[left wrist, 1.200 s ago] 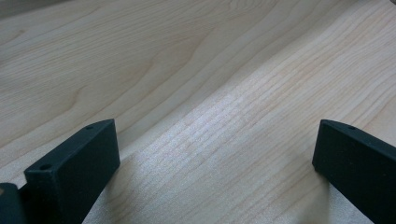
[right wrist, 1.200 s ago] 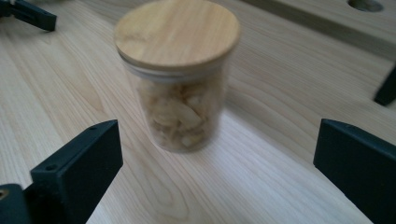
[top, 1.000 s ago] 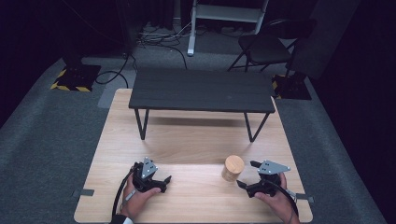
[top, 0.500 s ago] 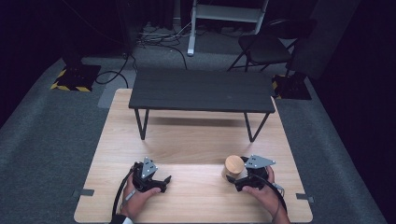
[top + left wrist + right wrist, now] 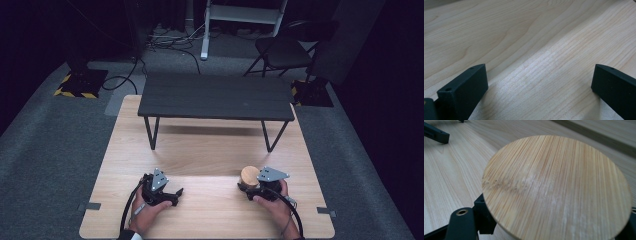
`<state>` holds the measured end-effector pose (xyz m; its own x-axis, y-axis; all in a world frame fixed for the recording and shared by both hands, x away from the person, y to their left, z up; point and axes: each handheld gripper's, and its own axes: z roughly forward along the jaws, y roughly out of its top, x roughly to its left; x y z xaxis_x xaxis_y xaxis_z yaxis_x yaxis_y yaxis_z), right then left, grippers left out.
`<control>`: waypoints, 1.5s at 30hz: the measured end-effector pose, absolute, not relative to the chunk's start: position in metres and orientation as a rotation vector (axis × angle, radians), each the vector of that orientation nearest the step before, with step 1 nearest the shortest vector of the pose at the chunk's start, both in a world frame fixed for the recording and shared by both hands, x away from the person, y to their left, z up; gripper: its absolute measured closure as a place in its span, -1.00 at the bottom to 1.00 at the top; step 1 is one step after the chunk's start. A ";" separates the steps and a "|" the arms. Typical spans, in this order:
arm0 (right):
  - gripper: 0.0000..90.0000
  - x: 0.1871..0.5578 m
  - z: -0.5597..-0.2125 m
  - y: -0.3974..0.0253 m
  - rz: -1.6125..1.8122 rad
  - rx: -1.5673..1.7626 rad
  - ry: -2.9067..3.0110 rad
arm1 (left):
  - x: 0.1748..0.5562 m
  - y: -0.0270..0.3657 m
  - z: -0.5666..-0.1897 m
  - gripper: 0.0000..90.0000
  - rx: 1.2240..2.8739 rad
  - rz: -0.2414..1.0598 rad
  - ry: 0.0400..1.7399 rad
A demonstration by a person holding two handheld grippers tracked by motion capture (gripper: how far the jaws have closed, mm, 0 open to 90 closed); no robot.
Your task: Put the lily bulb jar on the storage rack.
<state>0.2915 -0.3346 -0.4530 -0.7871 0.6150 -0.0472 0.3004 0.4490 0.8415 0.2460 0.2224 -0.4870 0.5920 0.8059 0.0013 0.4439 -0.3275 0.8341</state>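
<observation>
A round container with a bamboo lid (image 5: 249,175) stands on the wooden tabletop (image 5: 200,150) at the near right. My right gripper (image 5: 250,184) is up against it from the right, held in a hand. In the right gripper view the lid (image 5: 556,187) spreads across both jaws, with one black finger (image 5: 482,220) showing under its left edge; the jaws stand wide on either side of the container. My left gripper (image 5: 176,196) rests open on the near left of the table, with bare wood between its jaws (image 5: 539,82).
A low black table (image 5: 215,97) on thin legs stands across the far half of the wooden top. Bare wood lies between the two grippers. Beyond the table are grey carpet, cables and a dark chair (image 5: 282,50).
My right gripper has slid left up to the bamboo-lidded container, which now sits between its jaws. The left gripper has stayed put.
</observation>
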 end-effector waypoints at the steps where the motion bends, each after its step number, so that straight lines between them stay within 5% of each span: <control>1: -0.45 0.292 -0.453 -0.335 1.271 0.782 2.358 | 0.246 0.222 -0.487 -0.99 1.967 0.537 0.996; 12: -0.44 0.293 -0.434 -0.334 1.289 0.801 2.345 | 0.246 0.222 -0.487 -0.99 1.967 0.538 0.998; 27: -0.44 0.323 -0.334 -0.325 1.282 0.754 2.331 | 0.246 0.222 -0.487 -0.99 1.967 0.538 1.000; 45: -0.44 0.361 -0.259 -0.314 1.304 0.797 2.281 | 0.246 0.222 -0.487 -0.99 1.967 0.540 1.002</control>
<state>0.3607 -0.3136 -0.2591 -0.7606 0.6469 -0.0550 0.2808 0.4042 0.8705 0.2460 0.2218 -0.4869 0.5870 0.8096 0.0012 0.4468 -0.3252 0.8335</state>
